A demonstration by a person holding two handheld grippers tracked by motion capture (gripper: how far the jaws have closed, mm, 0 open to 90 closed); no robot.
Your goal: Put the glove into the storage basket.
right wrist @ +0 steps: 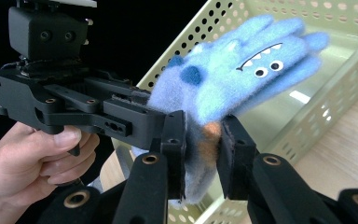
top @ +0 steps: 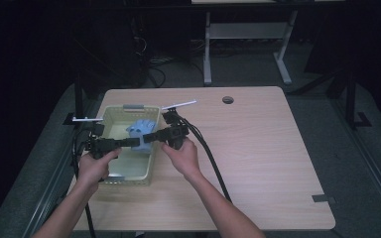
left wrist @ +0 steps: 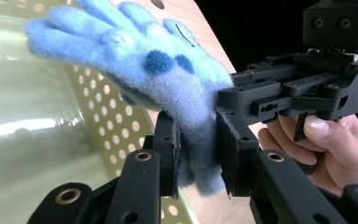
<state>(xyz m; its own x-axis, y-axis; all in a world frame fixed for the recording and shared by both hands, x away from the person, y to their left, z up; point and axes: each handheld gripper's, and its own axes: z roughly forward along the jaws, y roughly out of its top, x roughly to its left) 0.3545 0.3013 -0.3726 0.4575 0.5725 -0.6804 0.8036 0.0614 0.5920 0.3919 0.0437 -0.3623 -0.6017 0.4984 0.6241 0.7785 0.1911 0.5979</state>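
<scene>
Wooden table (top: 258,148), basket (top: 110,115) left: both grippers, left gripper (left wrist: 198,154) and right gripper (right wrist: 203,154), pinch soft, light glove (right wrist: 233,70) cuff; limp, likely stretchy.

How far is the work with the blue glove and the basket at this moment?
Done: both grippers have the blue monster glove by its cuff, the left gripper and the right gripper each shut on it. In hand: the glove hangs in the air over the pale perforated basket, not resting on its floor. Left: whether it goes in or comes out I cannot tell; either way it is not yet set down.
</scene>
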